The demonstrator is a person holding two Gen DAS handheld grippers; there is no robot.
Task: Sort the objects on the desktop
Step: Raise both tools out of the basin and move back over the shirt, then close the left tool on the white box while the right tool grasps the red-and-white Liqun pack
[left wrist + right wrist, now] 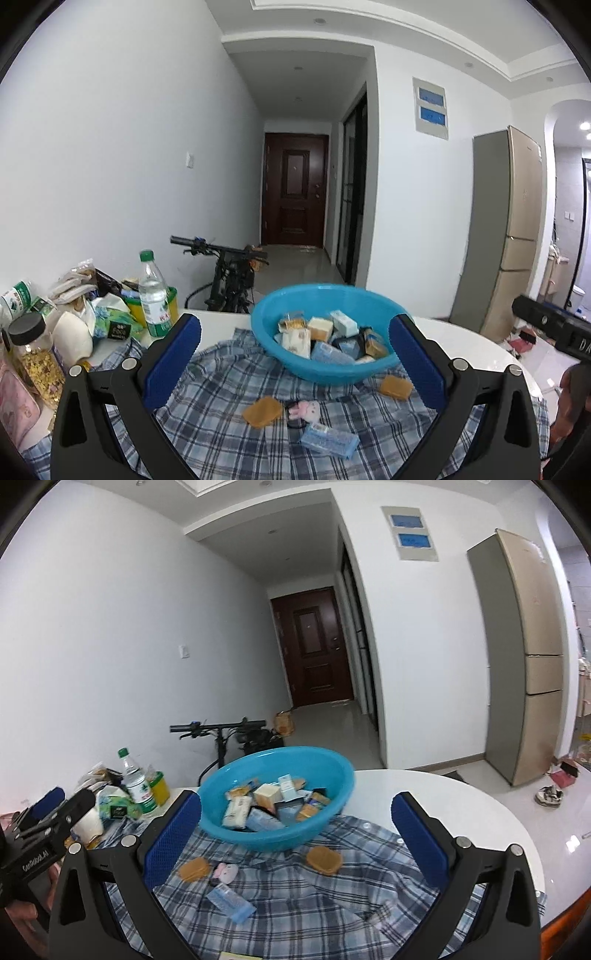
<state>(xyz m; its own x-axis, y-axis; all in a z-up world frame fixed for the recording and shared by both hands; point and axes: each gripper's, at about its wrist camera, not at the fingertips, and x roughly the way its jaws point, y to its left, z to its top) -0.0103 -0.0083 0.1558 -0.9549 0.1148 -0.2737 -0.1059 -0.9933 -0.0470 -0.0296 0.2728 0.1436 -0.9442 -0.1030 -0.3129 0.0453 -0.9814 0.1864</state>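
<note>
Both grippers point(295, 354) point(295, 830) gape empty; blue basin point(280, 314) apparently just ahead.

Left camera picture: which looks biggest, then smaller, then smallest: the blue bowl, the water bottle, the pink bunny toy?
1. blue bowl
2. water bottle
3. pink bunny toy

The bunny lies nearest the camera yet looks smallest, so the order seems safe.

blue basin point(291, 354); blue-white plaid cloth point(229, 435); blue gripper pads point(173, 362)
</note>
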